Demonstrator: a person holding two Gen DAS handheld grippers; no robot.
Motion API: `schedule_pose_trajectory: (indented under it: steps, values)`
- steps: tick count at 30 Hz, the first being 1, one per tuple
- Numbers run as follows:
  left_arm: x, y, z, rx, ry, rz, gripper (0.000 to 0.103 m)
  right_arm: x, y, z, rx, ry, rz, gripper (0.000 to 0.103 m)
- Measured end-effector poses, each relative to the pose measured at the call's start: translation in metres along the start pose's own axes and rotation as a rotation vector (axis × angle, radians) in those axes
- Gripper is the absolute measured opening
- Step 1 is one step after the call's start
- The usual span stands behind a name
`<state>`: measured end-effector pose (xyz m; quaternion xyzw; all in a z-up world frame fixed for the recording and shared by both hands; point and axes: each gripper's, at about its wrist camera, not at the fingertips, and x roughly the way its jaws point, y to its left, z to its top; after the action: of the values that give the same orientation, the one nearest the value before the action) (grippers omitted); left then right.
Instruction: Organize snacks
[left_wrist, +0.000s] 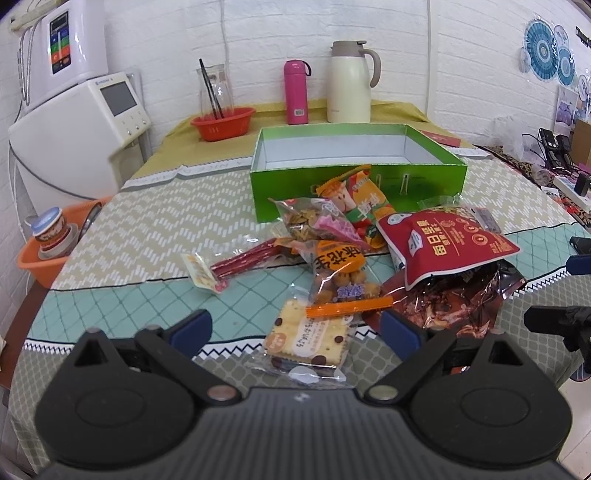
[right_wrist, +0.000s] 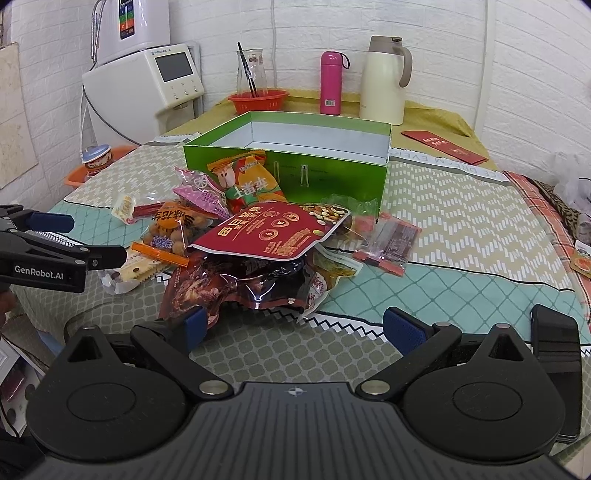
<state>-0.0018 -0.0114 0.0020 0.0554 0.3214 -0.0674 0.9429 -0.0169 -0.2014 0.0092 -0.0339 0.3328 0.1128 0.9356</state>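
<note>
From the left wrist, the left gripper (left_wrist: 295, 328) hangs wide open, its fingers either side of a cracker packet (left_wrist: 308, 341) and gripping nothing. Beyond it the snack pile (left_wrist: 369, 251) lies heaped against the empty green box (left_wrist: 354, 177). From the right wrist, the right gripper (right_wrist: 293, 325) gapes too, empty, just short of a dark red bag (right_wrist: 243, 288).

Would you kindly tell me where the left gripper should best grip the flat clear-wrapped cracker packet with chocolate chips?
Probably by its near crimped end, coming from the front. The flat clear-wrapped cracker packet lies flat between the open left gripper fingers, while its far end sits under an orange-sealed peanut bag, so the near clear flap is freest.
</note>
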Motion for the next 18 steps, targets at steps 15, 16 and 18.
schedule_pose_trajectory:
  steps: [15, 16, 18]
  values:
    - [0.0022, -0.0002, -0.0003, 0.001, -0.003, -0.002, 0.093, 0.0034, 0.0010, -0.0014, -0.001, 0.009, 0.011, 0.103]
    - [0.0025, -0.0003, -0.0003, 0.003, -0.004, -0.002, 0.093, 0.0041, 0.0013, -0.0015, -0.002, 0.010, 0.012, 0.103]
    - [0.0028, -0.0009, 0.0003, 0.010, -0.008, -0.001, 0.093, 0.0057, 0.0012, -0.0016, -0.003, 0.013, 0.014, 0.103]
